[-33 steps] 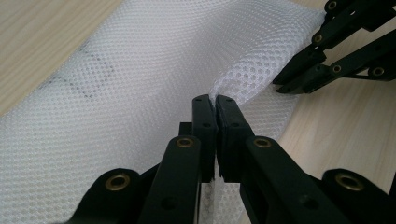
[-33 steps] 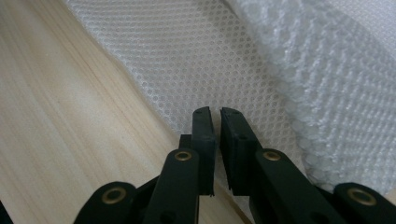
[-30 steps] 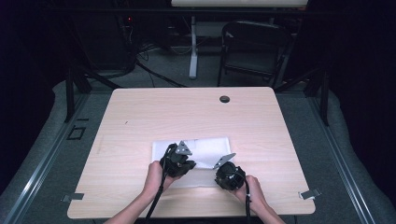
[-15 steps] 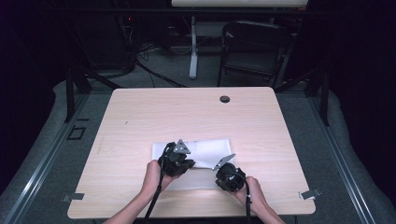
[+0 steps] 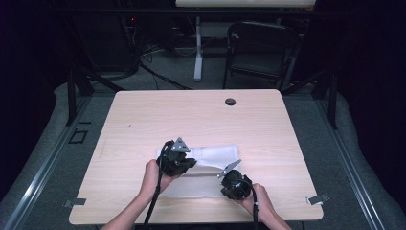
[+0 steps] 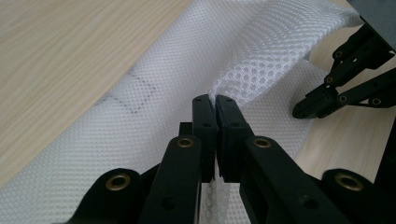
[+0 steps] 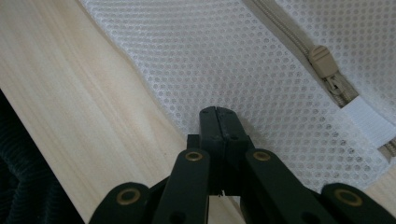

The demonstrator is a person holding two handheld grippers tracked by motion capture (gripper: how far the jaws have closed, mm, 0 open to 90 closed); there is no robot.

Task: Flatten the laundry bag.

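A white mesh bag [image 5: 215, 155] lies flat on the wooden table [image 5: 143, 120], near its front edge. My left gripper [image 5: 190, 165] [image 6: 215, 100] is shut on a raised fold of the mesh [image 6: 252, 70], and white cloth shows between its jaws. My right gripper [image 5: 221, 178] [image 7: 217, 112] is shut, its tips resting on the mesh [image 7: 210, 56] just inside the bag's near edge. No pucker shows there. A beige zipper pull [image 7: 323, 60] lies beyond those tips. The right gripper [image 6: 303, 109] also appears in the left gripper view, beside the lifted fold.
A small dark round hole [image 5: 230, 101] sits near the table's far edge. A folding chair [image 5: 261, 48] and a white stand [image 5: 197, 57] are on the floor behind the table. Metal clips [image 5: 317, 199] mark the front corners.
My left gripper has edged slightly to the left with the mesh fold in it. The right gripper has stayed where it was.
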